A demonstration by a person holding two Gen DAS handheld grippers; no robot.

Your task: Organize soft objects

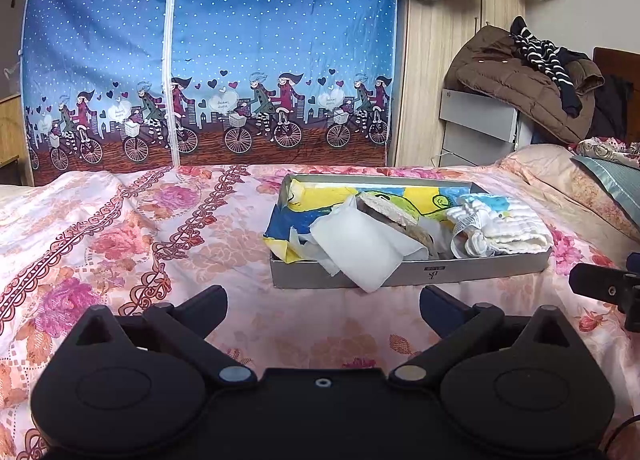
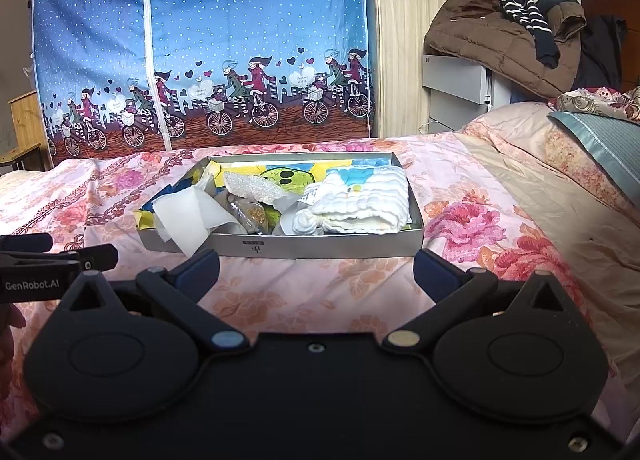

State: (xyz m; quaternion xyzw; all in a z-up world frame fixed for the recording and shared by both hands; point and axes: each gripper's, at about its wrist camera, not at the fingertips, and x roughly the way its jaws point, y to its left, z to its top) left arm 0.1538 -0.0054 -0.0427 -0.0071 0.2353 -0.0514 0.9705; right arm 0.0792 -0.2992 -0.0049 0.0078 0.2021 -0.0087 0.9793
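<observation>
The bed point(image 2: 480, 195), under its floral cover, served as my work surface; it was broad and soft, so nothing laid on it would slide far. Behind it hung a blue curtain point(image 2: 240, 27), which played no part in the work.

On the bed, directly ahead of both tongs, lay the shallow grey box point(image 2: 320, 246). I judged it the collecting place, its low walls keeping loose cloth together. Inside, a yellow and blue printed cloth point(image 1: 320, 195) lined the bottom. A folded white towel point(image 2: 368, 203) sat at the right end, squared up and within the walls. A white sheet point(image 1: 360, 252) lay toward the left and drooped over the near wall, which I judged unfinished. Between the two sat a brownish pad point(image 1: 396, 219), tilted against the other pieces; I could not tell what it was.

My left tongs point(image 1: 323, 302) hovered short of the box with the tips well apart and nothing between them. My right tongs point(image 2: 316, 268) stood likewise, spread and empty, just before the near wall. I judged both were held back to choose a piece, the overhanging sheet being the likeliest.
</observation>
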